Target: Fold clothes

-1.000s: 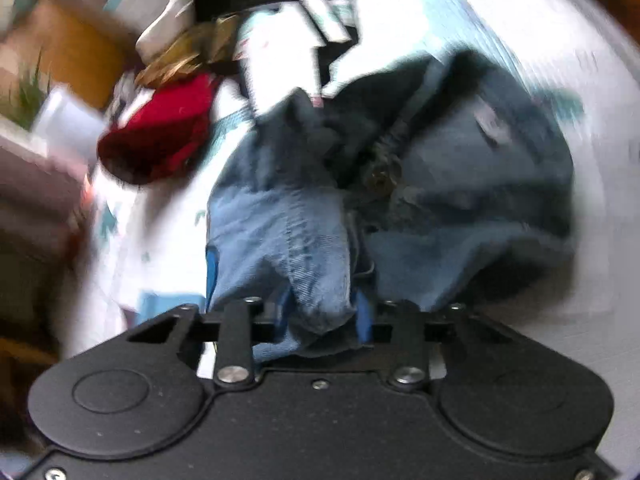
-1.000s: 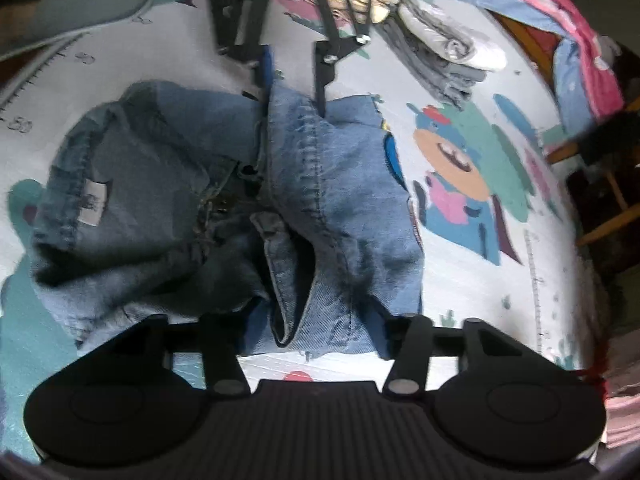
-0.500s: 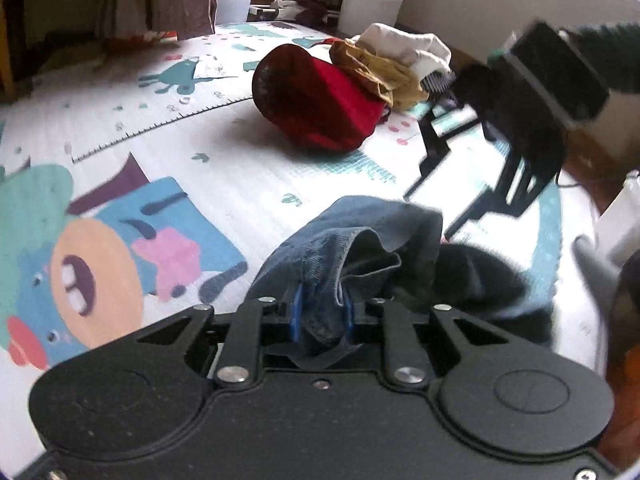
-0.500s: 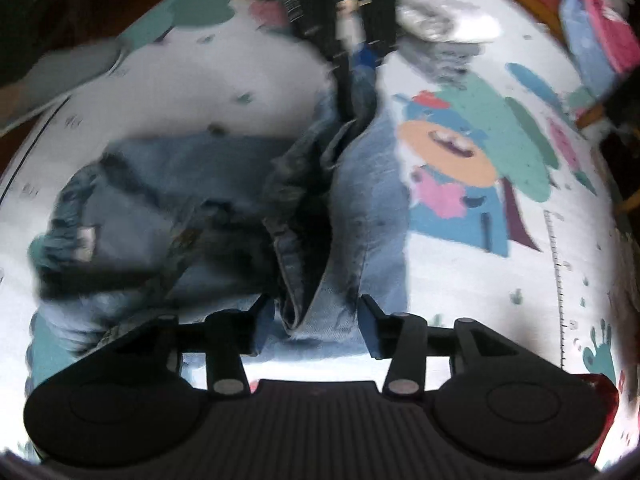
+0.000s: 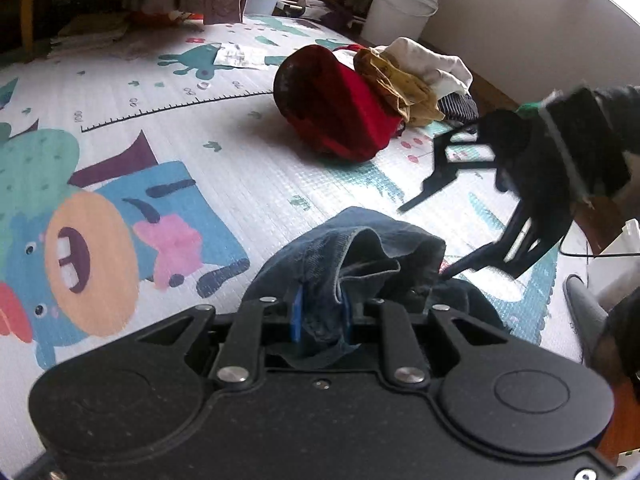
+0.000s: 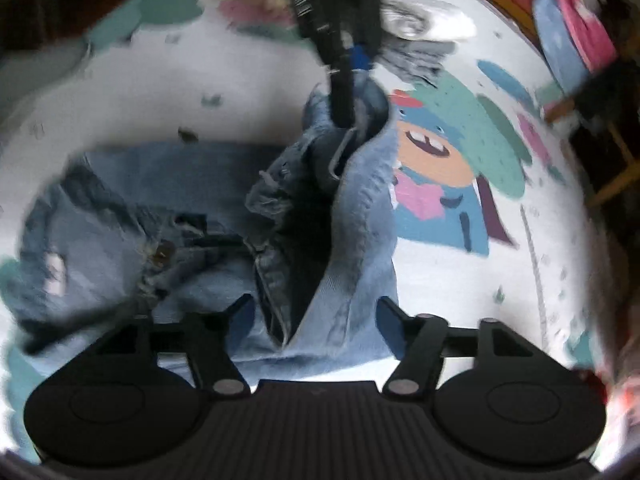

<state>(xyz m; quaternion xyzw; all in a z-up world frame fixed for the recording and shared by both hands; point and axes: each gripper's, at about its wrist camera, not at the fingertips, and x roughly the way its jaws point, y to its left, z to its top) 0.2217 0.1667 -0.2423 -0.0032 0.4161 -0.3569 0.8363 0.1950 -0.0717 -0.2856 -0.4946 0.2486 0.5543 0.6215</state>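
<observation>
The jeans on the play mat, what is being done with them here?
A person is folding denim jeans on a cartoon play mat. The left gripper is shut on a bunched fold of them. The right gripper has just been opening, with denim between its pads but not pinched. More clothes wait in a pile.

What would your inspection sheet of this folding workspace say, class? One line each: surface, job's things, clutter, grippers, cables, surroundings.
Surface: cartoon-printed play mat, flat.
Job's things: blue denim garment, crumpled on the mat.
Clutter: red garment, mustard and white clothes piled behind; folded grey stack, blurred.
Grippers: left gripper shut on a denim fold; right gripper jaws apart, just been opening, denim lying between them.
Cables: thin dark cable at mat's edge.
Surroundings: white bucket, wall, curtains.
</observation>
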